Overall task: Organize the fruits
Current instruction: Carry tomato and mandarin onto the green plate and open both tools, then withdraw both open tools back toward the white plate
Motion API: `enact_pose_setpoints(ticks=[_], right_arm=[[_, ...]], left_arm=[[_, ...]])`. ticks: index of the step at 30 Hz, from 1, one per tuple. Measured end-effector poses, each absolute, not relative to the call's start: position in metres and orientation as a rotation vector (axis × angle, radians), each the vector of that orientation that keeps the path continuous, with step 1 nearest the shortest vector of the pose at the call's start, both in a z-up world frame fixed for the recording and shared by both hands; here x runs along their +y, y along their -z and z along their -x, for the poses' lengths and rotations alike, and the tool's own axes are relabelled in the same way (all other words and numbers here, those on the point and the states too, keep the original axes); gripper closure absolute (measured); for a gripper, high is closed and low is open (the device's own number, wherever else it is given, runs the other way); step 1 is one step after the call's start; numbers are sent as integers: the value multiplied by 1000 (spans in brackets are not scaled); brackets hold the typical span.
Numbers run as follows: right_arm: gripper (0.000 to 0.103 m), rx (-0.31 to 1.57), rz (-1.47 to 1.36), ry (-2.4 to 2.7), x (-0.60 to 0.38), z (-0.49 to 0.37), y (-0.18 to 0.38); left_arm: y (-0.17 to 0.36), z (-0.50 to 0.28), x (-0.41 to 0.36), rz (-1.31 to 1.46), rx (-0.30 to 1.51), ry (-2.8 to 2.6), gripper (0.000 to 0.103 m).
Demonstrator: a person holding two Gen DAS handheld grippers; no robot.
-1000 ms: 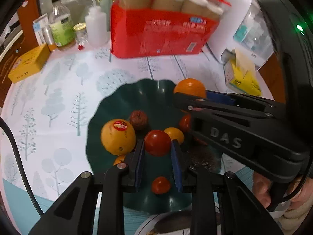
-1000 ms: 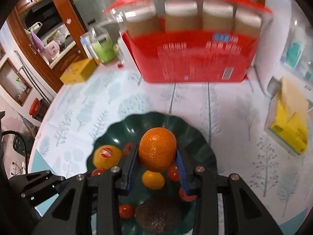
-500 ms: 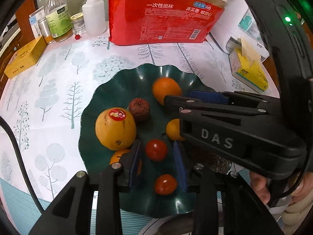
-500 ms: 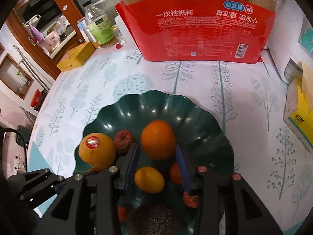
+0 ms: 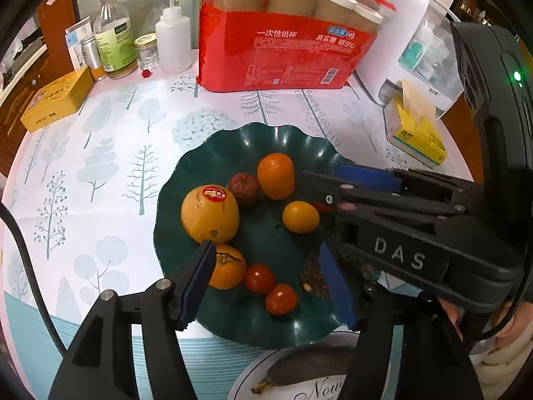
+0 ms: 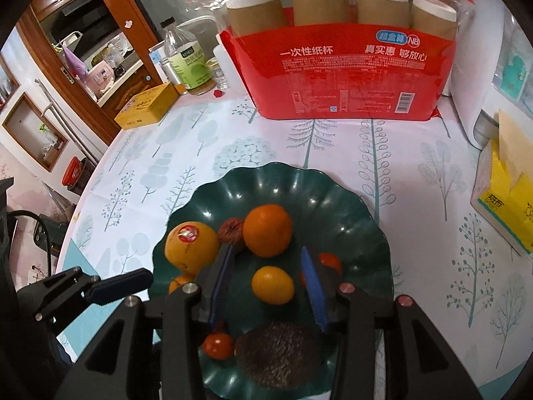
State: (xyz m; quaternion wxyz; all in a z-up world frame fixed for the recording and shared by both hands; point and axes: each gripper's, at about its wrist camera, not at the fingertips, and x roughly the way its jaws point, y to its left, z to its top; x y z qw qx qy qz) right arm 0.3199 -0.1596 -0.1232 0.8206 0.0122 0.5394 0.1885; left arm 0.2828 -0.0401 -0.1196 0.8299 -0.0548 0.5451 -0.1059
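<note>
1. Letting go is the news on both sides: my left jaws (image 5: pixel 266 276) have just been opening and now stand wide, with nothing pressed between the blue pads.
2. A second ago those left jaws were clamped on a cherry tomato; now two cherry tomatoes (image 5: pixel 270 288) lie loose side by side on the green plate (image 5: pixel 213 163), below and between the spread pads, touching neither.
3. My right jaws (image 6: pixel 266 280) were holding the orange (image 6: pixel 267 230) earlier; that orange now rests on the plate just beyond the tips, beside the wrinkled dark red fruit (image 6: pixel 231 230).
4. The right jaws are parted and grip nothing. A small yellow citrus (image 6: pixel 273 285) sits on the plate between the pads, with a clear gap on each side.
5. The stickered yellow fruit (image 5: pixel 210 215) is at the plate's left, a stemmed tangerine (image 5: pixel 228 271) just below it, partly behind my left finger.
6. A rough brown fruit (image 6: pixel 276 353) lies at the near edge of the plate, under my right hand.
7. I judge both drops finished: every fruit I can see on this side is gathered on the green plate on the counter (image 5: pixel 110 153).
8. A dark banana (image 5: pixel 299 371) lies on a white plate (image 5: pixel 253 378) at the bottom of the left view, apart from the rest; it may be the next piece to deal with, though I cannot be sure.
</note>
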Motion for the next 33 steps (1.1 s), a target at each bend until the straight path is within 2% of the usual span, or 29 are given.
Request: enact_pose_setpoints(ticks=[21,33], right_arm=[[60,1066,-13,-428,-160,-257,58],[57,1009,-45,-465,-171,-206,18]], left_arm=[[53,-226,-27,107,1070,175,17],[29,-184,-12,125,1043,134,15]])
